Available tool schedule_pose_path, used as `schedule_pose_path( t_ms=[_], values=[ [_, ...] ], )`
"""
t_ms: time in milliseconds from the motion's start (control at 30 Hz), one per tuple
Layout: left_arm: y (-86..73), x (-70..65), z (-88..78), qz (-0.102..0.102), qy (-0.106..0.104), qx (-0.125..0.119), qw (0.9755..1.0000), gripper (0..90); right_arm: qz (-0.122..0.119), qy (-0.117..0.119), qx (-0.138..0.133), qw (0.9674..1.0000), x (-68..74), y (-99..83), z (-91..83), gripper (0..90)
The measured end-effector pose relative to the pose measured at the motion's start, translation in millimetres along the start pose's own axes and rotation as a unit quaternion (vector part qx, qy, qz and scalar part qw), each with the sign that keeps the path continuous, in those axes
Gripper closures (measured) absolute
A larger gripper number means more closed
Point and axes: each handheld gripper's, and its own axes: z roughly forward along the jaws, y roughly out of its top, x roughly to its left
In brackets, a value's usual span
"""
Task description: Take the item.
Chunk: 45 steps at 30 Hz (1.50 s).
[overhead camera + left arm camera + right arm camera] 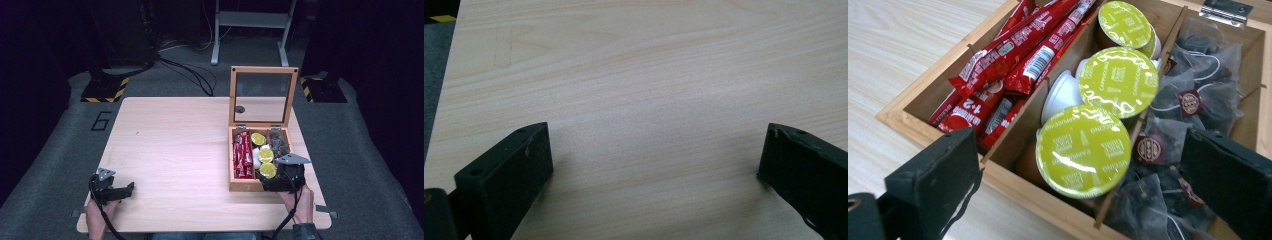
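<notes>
Right gripper (1078, 165) over near edge of box (243, 188), jaws apart, nothing between; green-lidded pods (1083, 150) in middle compartment just ahead. Left gripper (654, 160) on bare table (649, 75), jaws apart, empty.

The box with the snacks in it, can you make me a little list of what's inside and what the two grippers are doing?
box: wooden box near the table's right edge, glass lid standing open
left compartment: red packets
middle compartment: pods with yellow-green lids
right compartment: tea bags in clear wrap
right gripper: at the box's near right corner, jaws open, nothing between them
left gripper: over bare table at the near left, jaws open, empty
</notes>
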Motion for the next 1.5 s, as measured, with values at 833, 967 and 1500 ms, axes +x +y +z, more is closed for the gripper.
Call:
schedule_pose_path(
  t_ms=[833,967,1500],
  values=[
    [-0.2,-0.2,0.5,-0.001,0.002,-0.003,1.0,0.6,-0.014,-0.061,0.036,0.9974,15.3,3.3,22.7,30.2],
    [0.0,0.0,0.0,0.0,0.0,0.0,1.0,0.6,-0.023,-0.072,0.034,0.9965,17.1,2.4,25.2,34.4],
    [0.0,0.0,0.0,0.0,0.0,0.0,1.0,0.6,-0.02,-0.066,0.026,0.9973,15.5,2.4,22.3,37.2]
  ],
)
